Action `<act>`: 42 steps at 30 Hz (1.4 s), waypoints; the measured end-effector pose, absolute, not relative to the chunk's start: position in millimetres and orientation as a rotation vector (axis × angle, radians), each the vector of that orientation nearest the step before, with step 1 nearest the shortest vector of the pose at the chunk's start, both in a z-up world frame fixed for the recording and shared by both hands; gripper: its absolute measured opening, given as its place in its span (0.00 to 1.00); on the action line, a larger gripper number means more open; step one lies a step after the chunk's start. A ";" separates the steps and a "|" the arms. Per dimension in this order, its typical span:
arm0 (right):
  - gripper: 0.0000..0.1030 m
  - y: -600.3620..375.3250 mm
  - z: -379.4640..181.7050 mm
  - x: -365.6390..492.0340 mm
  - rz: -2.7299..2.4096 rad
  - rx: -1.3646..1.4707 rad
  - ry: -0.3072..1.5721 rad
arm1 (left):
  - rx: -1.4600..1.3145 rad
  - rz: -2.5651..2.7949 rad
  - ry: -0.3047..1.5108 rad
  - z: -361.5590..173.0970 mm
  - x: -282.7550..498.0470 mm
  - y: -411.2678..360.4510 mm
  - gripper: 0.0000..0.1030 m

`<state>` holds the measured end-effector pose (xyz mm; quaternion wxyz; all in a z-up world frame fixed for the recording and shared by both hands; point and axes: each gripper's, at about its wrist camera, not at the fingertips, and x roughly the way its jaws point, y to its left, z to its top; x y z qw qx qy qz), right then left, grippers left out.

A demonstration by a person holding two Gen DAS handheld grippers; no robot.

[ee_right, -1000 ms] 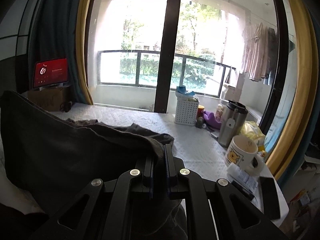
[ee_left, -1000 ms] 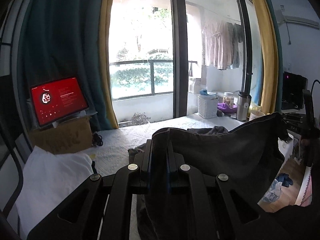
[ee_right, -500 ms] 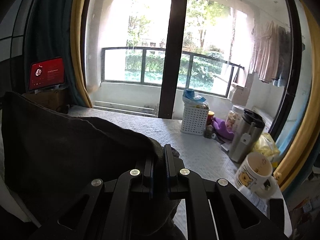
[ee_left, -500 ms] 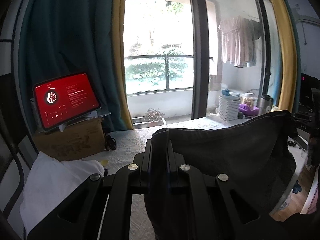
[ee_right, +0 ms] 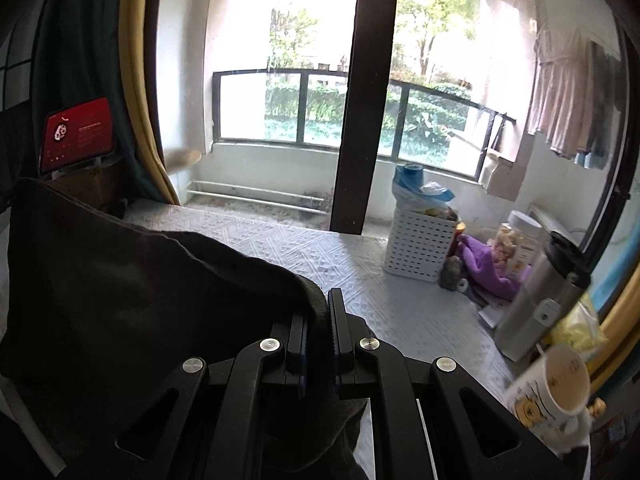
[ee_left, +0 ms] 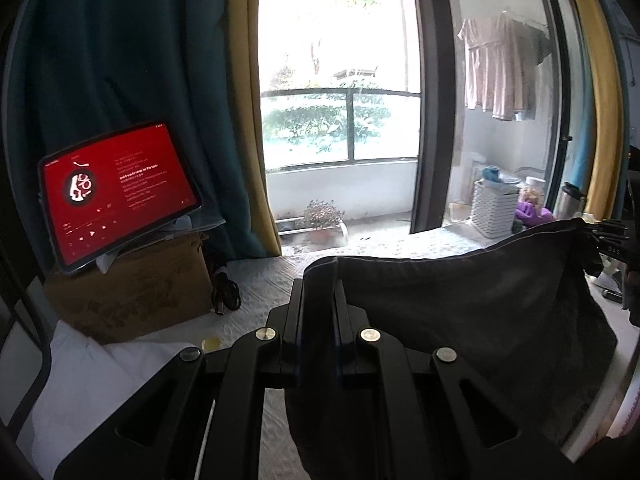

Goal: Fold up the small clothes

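A dark grey garment (ee_left: pixel 472 312) hangs stretched between my two grippers above a white quilted surface (ee_right: pixel 360 264). My left gripper (ee_left: pixel 319 284) is shut on its left top corner. My right gripper (ee_right: pixel 318 300) is shut on its right top corner, and the cloth (ee_right: pixel 132 292) spreads off to the left in the right wrist view. The right gripper also shows at the far right of the left wrist view (ee_left: pixel 612 240). The lower part of the garment is hidden below the grippers.
A red-screened tablet (ee_left: pixel 116 192) leans on a cardboard box (ee_left: pixel 132 288) at the left. A white folded cloth (ee_left: pixel 80 396) lies near left. At the right stand a white basket (ee_right: pixel 420 244), a steel flask (ee_right: pixel 540 300), a mug (ee_right: pixel 552 380) and purple cloth (ee_right: pixel 488 268).
Both grippers have risen and tilted up with the garment held between them. The garment now hangs clear above the surface and more window shows in both views.
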<state>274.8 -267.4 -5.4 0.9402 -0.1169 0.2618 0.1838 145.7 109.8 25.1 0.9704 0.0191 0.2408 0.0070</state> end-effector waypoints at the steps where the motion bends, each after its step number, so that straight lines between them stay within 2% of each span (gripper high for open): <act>1: 0.08 -266.2 -7.6 281.8 0.380 -0.235 0.541 | 0.039 0.020 0.493 23.0 152.0 111.8 0.09; 13: 0.08 -247.1 -61.9 379.3 0.450 -0.248 0.685 | 0.068 0.077 0.625 -22.1 232.6 130.1 0.09; 25: 0.10 -229.8 -117.7 451.4 0.494 -0.330 0.876 | 0.069 0.109 0.798 -89.8 285.5 150.3 0.09; 27: 0.31 -232.3 -117.3 455.8 0.466 -0.344 0.870 | 0.069 0.113 0.816 -97.0 289.7 152.4 0.09; 28: 0.50 -236.1 -115.0 458.3 0.433 -0.356 0.857 | 0.068 0.114 0.819 -98.2 291.0 153.9 0.09; 29: 0.66 -239.1 -112.0 459.8 0.412 -0.354 0.845 | 0.066 0.120 0.825 -100.5 291.8 154.7 0.09; 31: 0.71 -248.4 -105.4 460.7 0.404 -0.319 0.832 | 0.060 0.128 0.831 -102.5 291.7 156.8 0.09; 39: 0.72 -265.3 -77.0 434.7 0.367 -0.304 0.761 | -0.010 0.200 0.778 -77.7 274.3 174.5 0.12; 42: 0.81 -274.3 -66.1 425.3 0.379 -0.254 0.747 | -0.028 0.209 0.757 -66.4 261.3 177.0 0.12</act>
